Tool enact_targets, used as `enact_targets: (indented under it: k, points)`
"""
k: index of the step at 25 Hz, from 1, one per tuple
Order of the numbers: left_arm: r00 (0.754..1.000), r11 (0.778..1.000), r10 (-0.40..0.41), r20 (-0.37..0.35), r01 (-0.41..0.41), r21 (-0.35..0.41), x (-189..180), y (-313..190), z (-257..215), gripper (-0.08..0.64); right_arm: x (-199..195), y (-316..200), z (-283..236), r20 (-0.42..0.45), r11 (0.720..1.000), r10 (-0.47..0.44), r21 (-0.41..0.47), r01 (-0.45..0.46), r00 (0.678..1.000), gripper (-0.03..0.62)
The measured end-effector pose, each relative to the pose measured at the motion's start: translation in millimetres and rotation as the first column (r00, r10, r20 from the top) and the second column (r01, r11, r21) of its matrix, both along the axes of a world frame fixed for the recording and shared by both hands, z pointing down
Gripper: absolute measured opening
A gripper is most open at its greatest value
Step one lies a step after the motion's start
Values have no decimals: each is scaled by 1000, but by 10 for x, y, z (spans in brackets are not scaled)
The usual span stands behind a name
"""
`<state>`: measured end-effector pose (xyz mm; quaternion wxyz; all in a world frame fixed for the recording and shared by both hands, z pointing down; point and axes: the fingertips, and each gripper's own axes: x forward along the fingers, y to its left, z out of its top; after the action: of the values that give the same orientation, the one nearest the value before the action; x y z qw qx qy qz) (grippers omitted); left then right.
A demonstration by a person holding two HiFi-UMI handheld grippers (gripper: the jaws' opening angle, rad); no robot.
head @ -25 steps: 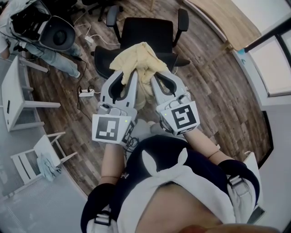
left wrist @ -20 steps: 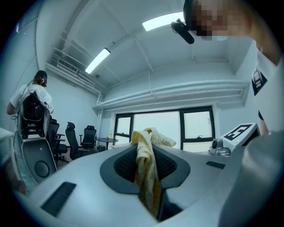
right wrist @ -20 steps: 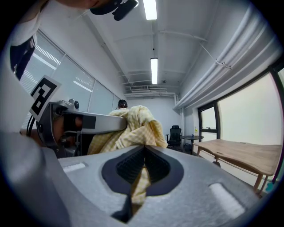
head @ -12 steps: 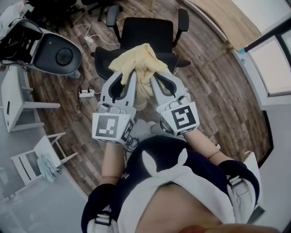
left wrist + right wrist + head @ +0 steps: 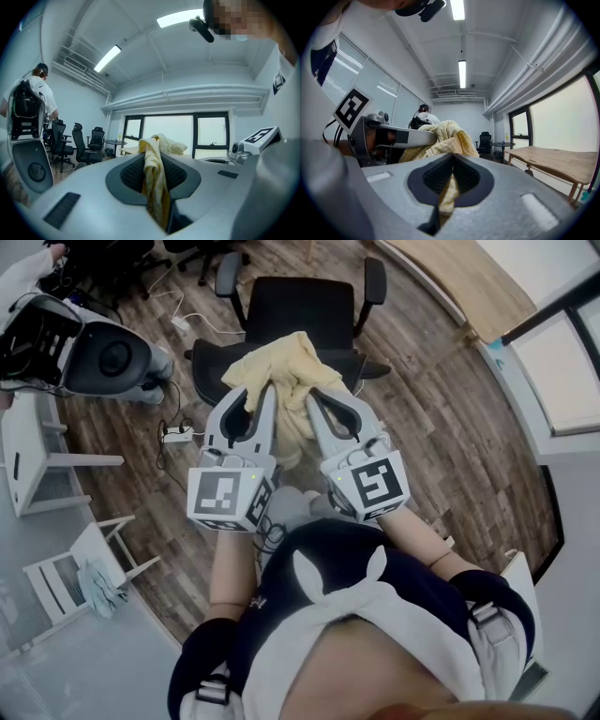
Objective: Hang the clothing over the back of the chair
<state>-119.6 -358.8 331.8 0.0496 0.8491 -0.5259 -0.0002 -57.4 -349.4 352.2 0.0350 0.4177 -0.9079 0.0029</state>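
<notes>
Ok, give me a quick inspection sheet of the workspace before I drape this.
Surface: wood-plank floor.
Job's things: yellow clothing held bunched above the black office chair; contact with its backrest unclear.
Clutter: white stool carrying a bluish cloth.
Grippers: left gripper and right gripper both shut on the clothing.
Cables: power strip and white cables on the floor beside the chair.
Surroundings: another person, wooden table, windows.

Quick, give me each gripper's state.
Left gripper: shut on the yellow cloth.
Right gripper: shut on the same cloth.
</notes>
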Motion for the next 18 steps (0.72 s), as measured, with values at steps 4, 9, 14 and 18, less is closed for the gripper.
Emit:
enact_targets:
  k: [4,9,14,18]
  points:
    - [1000,1000,-9,2,10,-18,-17,-44,31,74,-3,-16,-5,1,1000,-4,4,4,1000,-2]
    - [1000,999,-20,9,20,-43,-26,-87,93,74,-3,-15,5,1,1000,-6,6,6,1000,-2]
    - [999,994,-37,13,38,-101,-75,-149,191,74,-16,-11,-3,0,1000,-8,13,8,1000,-2]
    - [999,988,-44,24,47,-145,-89,-218,249,74,-25,-13,-8,-3,1000,-3,-1,3,1000,-2]
